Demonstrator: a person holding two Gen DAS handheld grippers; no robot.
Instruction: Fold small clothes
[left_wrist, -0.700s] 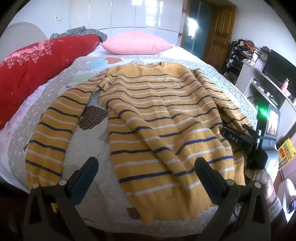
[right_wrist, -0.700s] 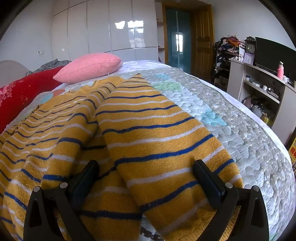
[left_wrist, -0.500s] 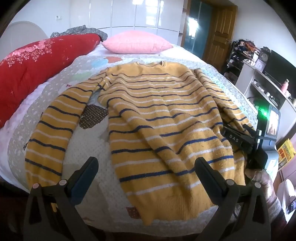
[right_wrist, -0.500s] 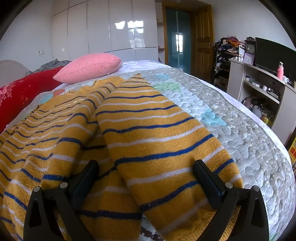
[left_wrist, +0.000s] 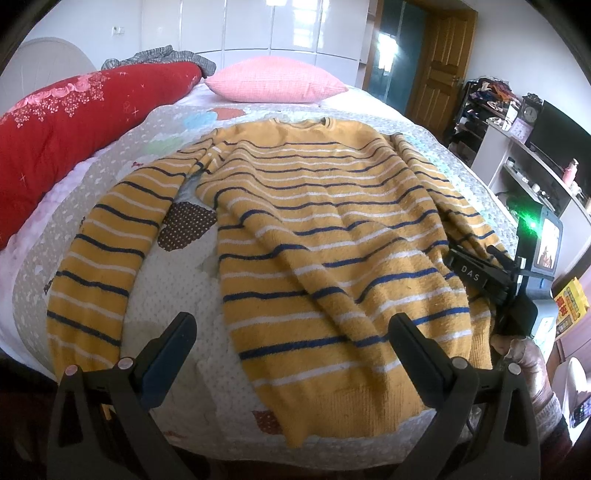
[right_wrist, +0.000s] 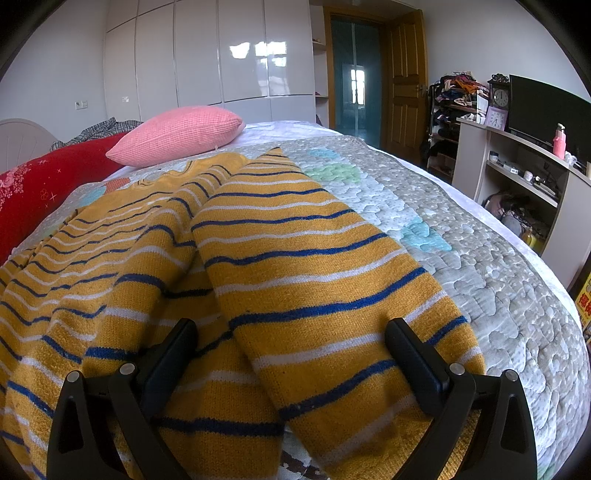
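Mustard-yellow knitted sweater with navy and white stripes (left_wrist: 325, 236): 1 item, flat on quilted bedspread (right_wrist: 480, 266), unfolded. Left gripper (left_wrist: 291, 354) and right gripper (right_wrist: 288, 354): both spread, holding nothing. We judge step 1 pending: pinch right sleeve (right_wrist: 314, 258), fold inward.

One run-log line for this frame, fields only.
stage: before first fold | sweater: flat on bed | left tool: open, above hem | right tool: open, over sleeve
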